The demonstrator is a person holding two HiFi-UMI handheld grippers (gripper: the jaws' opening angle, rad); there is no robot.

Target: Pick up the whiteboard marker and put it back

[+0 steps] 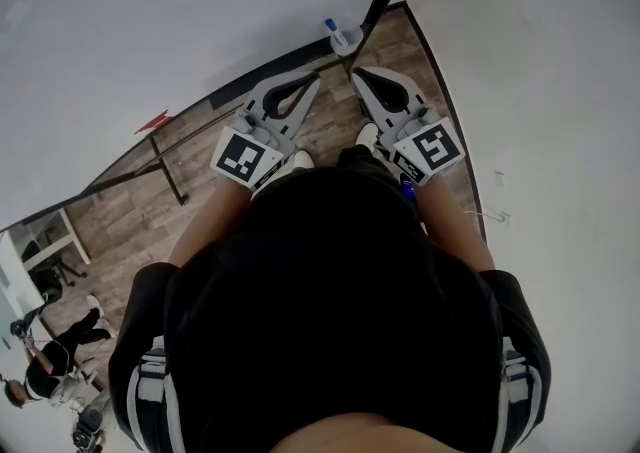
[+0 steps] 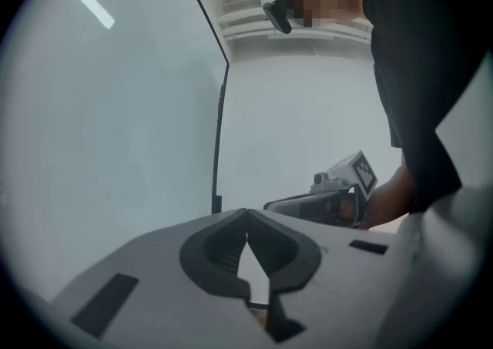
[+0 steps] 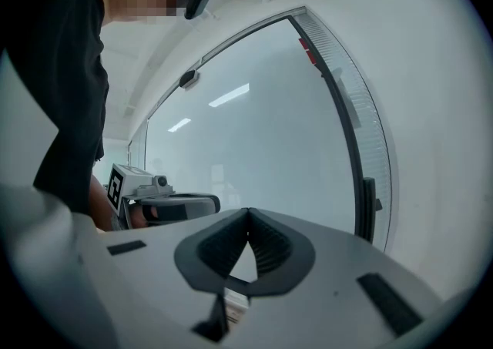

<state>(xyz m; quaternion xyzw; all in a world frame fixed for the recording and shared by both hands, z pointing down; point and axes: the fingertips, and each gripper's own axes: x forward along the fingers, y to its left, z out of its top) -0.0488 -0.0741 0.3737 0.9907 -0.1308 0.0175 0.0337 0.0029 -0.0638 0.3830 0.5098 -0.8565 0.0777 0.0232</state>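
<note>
Approach step: my left gripper [image 1: 312,79] and right gripper [image 1: 357,72] are both closed, empty. The likely whiteboard marker [image 1: 337,34] sits at twelve o'clock; next I must open one.

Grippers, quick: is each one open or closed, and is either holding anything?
Left gripper: closed, jaws tip to tip, holding nothing.
Right gripper: closed, jaws tip to tip, holding nothing.

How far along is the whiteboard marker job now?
Done: nothing visible. In hand: nothing; the grey left gripper and grey right gripper are both shut, empty. Left: everything, picking up the small white blue-tipped object ahead, probably the marker, and putting it back.
</note>
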